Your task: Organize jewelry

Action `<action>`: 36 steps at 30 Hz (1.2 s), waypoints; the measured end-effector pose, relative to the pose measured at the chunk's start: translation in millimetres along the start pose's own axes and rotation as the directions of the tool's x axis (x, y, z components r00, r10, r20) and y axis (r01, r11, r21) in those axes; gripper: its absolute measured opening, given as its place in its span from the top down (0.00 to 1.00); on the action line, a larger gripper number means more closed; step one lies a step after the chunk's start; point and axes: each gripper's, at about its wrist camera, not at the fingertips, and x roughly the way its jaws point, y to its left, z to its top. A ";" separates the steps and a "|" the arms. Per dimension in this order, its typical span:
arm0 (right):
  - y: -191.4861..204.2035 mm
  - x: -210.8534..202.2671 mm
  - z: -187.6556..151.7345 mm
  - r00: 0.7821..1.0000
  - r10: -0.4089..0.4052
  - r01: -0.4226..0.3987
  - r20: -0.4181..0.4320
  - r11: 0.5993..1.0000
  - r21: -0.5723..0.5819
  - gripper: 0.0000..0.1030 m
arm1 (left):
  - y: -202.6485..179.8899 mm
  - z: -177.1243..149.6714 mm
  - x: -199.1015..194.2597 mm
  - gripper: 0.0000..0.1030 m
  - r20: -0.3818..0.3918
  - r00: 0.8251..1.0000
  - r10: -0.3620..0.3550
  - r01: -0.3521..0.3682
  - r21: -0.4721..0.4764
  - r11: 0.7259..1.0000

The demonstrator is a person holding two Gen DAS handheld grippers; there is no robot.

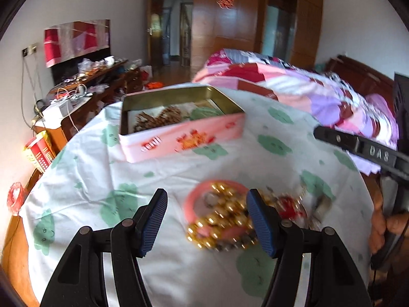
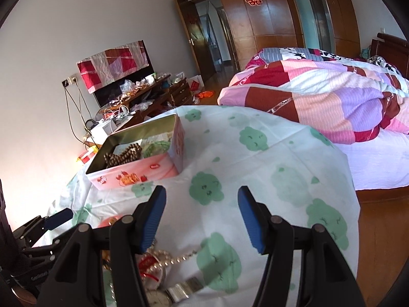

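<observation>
A pink open tin stands on the white cloth with green clouds; it holds brown beads and a green piece. It also shows in the right wrist view. A jewelry pile lies near me: a pink bangle, gold beads, a red piece. My left gripper is open and empty just above the pile. My right gripper is open and empty over the cloth, with a pearl chain and a watch below its left finger.
The table cloth drops off at the right edge to a wooden floor. A bed with a patchwork quilt lies behind. A cluttered wooden dresser stands at the left wall. The right gripper's body shows in the left wrist view.
</observation>
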 end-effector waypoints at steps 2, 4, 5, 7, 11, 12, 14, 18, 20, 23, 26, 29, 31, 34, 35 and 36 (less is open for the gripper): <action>-3.3 -3.3 -2.0 1.000 -0.003 0.003 0.001 1.000 0.004 0.40 | -7.5 -3.7 1.7 0.37 -0.015 1.000 0.010 -0.010 0.031 0.999; -7.5 -5.8 -2.7 1.000 -0.005 0.005 0.002 1.000 0.017 0.40 | -12.7 -5.7 8.7 0.37 -0.042 0.999 0.020 -0.018 0.057 0.998; -8.6 -6.6 -2.8 1.000 -0.004 0.004 0.002 1.000 0.024 0.40 | -13.3 -5.8 13.8 0.37 -0.062 0.998 0.022 -0.018 0.058 0.998; -11.2 -6.7 -2.8 1.000 0.001 -0.001 0.000 0.999 0.039 0.40 | -14.5 -4.9 24.0 0.37 -0.104 0.994 0.013 -0.007 0.054 0.999; -12.9 -7.9 -3.3 1.000 0.002 -0.002 0.000 0.999 0.044 0.40 | -15.8 -4.6 26.2 0.39 -0.123 0.992 -0.012 0.018 0.045 0.999; -13.5 -8.1 -3.4 1.000 0.003 -0.003 0.001 0.999 0.044 0.40 | -16.5 -4.7 25.0 0.42 -0.119 0.993 -0.016 0.022 0.049 0.999; -14.4 -8.2 -3.8 1.000 0.004 -0.004 0.002 0.999 0.047 0.40 | -19.9 -6.2 23.1 0.67 -0.127 0.990 -0.067 0.074 0.051 0.996; -16.6 -9.1 -4.9 1.000 0.008 -0.008 -0.004 0.998 0.062 0.40 | -20.9 -6.1 20.2 0.70 -0.120 0.989 -0.084 0.088 0.028 0.996; -16.5 -10.6 -5.2 1.000 0.008 -0.008 -0.001 0.998 0.063 0.40 | -16.8 -5.2 17.0 0.76 -0.097 0.990 -0.099 0.099 -0.011 0.995; -16.6 -11.6 -5.8 1.000 0.007 -0.007 0.001 0.998 0.064 0.40 | -4.1 -1.6 4.2 0.79 -0.013 0.991 -0.134 0.132 -0.097 0.986; -16.8 -11.8 -6.0 1.000 0.007 -0.007 0.000 0.998 0.066 0.40 | 5.1 5.0 -12.3 0.79 0.079 0.983 -0.165 0.175 -0.156 0.972; -17.5 -11.9 -7.2 1.000 0.006 -0.005 -0.003 0.998 0.064 0.40 | 11.3 12.5 -26.0 1.00 0.143 0.974 -0.177 0.201 -0.179 0.963; -16.8 -11.1 -7.8 1.000 0.007 -0.006 -0.006 0.998 0.062 0.40 | 16.1 16.8 -37.1 1.00 0.183 0.966 -0.184 0.219 -0.194 0.956; -15.0 -9.1 -10.1 1.000 0.007 -0.006 -0.013 0.998 0.057 0.40 | 20.4 21.1 -46.6 1.00 0.207 0.967 -0.150 0.190 -0.188 0.964; -14.2 -8.7 -10.4 1.000 0.007 -0.006 -0.015 0.998 0.055 0.40 | 21.2 21.5 -46.9 1.00 0.199 0.970 -0.142 0.179 -0.182 0.967; -13.4 -8.1 -10.8 1.000 0.007 -0.006 -0.019 0.999 0.053 0.40 | 20.3 21.5 -45.0 1.00 0.179 0.977 -0.115 0.146 -0.169 0.975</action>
